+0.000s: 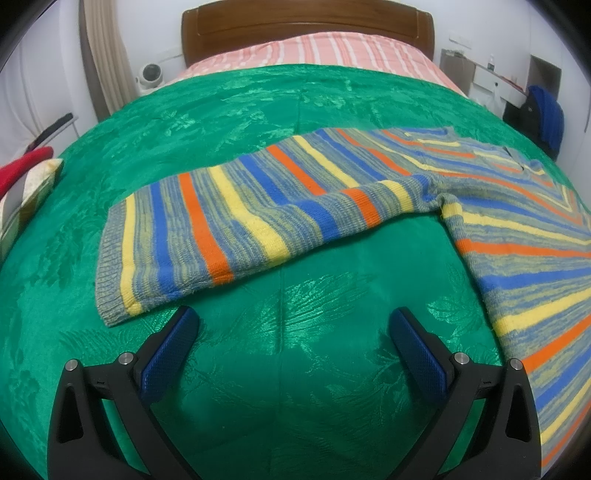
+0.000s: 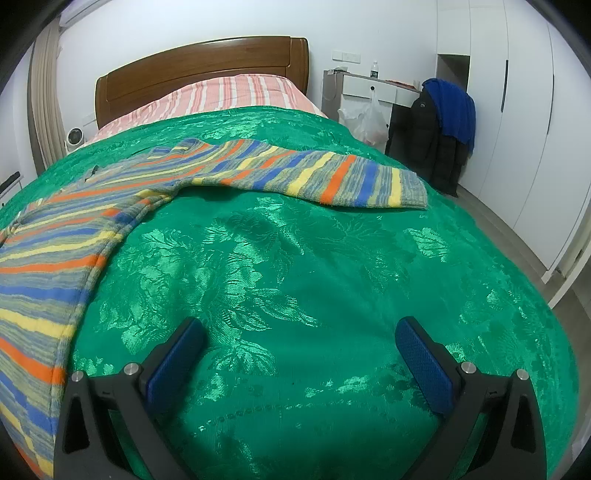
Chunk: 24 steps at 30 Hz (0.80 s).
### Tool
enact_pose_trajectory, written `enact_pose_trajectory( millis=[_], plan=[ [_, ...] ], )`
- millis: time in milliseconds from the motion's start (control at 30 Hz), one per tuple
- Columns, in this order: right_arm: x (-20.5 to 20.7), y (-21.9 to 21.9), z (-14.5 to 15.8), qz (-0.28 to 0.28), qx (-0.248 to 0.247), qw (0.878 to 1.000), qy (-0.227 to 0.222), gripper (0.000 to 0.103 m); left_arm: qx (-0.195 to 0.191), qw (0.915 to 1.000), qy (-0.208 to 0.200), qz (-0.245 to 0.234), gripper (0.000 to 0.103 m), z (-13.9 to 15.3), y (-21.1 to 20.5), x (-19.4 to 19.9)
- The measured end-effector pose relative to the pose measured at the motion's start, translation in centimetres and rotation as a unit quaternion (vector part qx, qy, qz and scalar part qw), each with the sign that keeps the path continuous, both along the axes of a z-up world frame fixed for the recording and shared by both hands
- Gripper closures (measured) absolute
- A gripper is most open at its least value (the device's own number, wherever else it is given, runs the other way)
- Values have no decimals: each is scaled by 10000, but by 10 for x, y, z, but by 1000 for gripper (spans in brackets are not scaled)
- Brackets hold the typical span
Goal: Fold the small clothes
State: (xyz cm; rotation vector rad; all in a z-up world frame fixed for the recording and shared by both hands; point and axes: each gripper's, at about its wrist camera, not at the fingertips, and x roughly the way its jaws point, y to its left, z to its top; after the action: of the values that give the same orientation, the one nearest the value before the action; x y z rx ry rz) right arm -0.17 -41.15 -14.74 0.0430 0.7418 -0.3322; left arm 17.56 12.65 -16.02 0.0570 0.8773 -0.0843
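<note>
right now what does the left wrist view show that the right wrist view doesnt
Only the left wrist view shows the sweater's left sleeve laid flat and a red item at the bed's edge. Only the right wrist view shows the right sleeve, white wardrobe doors and a plastic bag. Both show the striped sweater on the green bedspread, the wooden headboard, a blue garment on a chair, and an open gripper: left, right.

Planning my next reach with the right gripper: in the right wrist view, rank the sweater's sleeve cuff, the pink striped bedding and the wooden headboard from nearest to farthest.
From the right gripper, open over the green bedspread:
1. Sleeve cuff of the striped sweater, ahead and slightly right.
2. Pink striped bedding, beyond the bedspread's far edge.
3. Wooden headboard, at the wall behind it.
</note>
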Motion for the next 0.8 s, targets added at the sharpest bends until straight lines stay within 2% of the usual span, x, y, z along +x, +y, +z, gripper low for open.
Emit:
enact_pose_trajectory(
  millis=[133, 333, 400, 500, 600, 633, 700, 733, 800],
  plan=[
    [1, 0, 1, -13, -24, 10000, 3, 1, -58, 9999, 58, 89, 0, 1, -1, 0],
    [1, 1, 1, 9, 4, 10000, -3, 1, -139, 9961, 719, 490, 0, 10, -2, -12],
    [-1, 0, 3, 42, 69, 10000, -36, 1, -343, 9959, 629, 559, 1, 16, 0, -36],
    [-10, -3, 12, 153, 393, 9987, -284, 1, -895, 9934, 256, 672, 1, 24, 9, -76],
    [-24, -18, 29, 366, 1414, 9858, -829, 1, -980, 9922, -77, 769, 1, 25, 15, -96],
    [-26, -27, 33, 393, 1826, 9775, -976, 1, -938, 9925, -173, 764, 1, 25, 16, -98],
    [-20, -60, 44, 386, 2747, 9534, -1189, 1, -852, 9926, -286, 813, 1, 22, 20, -97],
    [-18, -71, 48, 292, 2929, 9475, -1249, 1, -833, 9921, -312, 880, 1, 21, 23, -96],
    [-10, -112, 50, -162, 3480, 9276, -1345, 1, -887, 9893, -332, 1106, 1, 13, 31, -93]
  ],
)
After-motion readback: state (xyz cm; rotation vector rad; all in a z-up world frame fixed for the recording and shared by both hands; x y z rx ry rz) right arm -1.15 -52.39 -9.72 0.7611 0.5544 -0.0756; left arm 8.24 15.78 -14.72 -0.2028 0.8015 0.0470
